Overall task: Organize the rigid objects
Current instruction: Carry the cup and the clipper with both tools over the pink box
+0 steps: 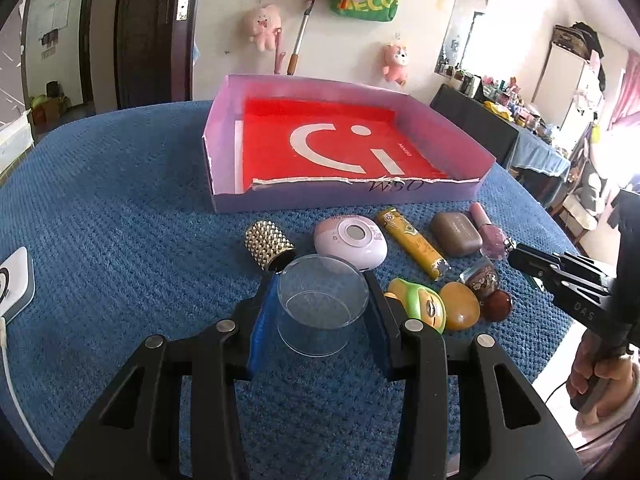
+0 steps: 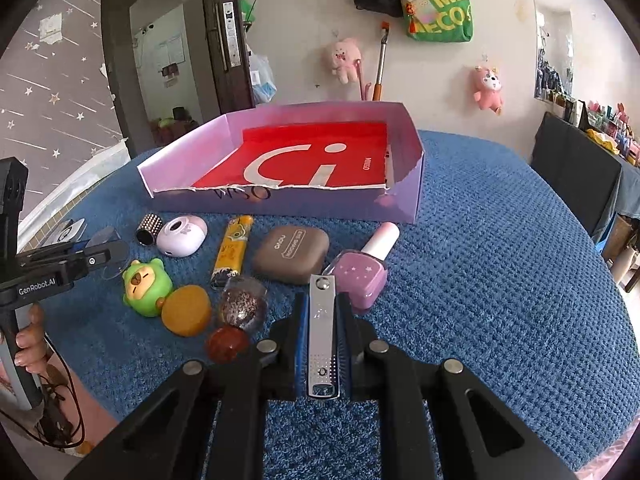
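Observation:
My left gripper [image 1: 320, 280] is shut on a clear plastic round container [image 1: 322, 306], held just above the blue cloth; it also shows in the right wrist view [image 2: 110, 254]. My right gripper [image 2: 322, 300] is shut on a silver nail clipper [image 2: 322, 332]. A lilac box [image 1: 344, 196] with a red bag inside stands behind a row of small items: studded gold cylinder [image 1: 269, 245], lilac round device [image 1: 351, 242], yellow lighter [image 1: 414, 242], brown case [image 1: 456, 233], pink nail polish [image 2: 362, 276], green toy [image 2: 146, 286], orange stone [image 2: 186, 310], glitter ball [image 2: 242, 306], red bead [image 2: 227, 343].
The blue cloth [image 1: 120, 200] covers a round table. A white device [image 1: 14, 280] lies at the table's left edge. A dark chair [image 2: 576, 176] and a cluttered shelf stand to the right. Plush toys hang on the wall behind.

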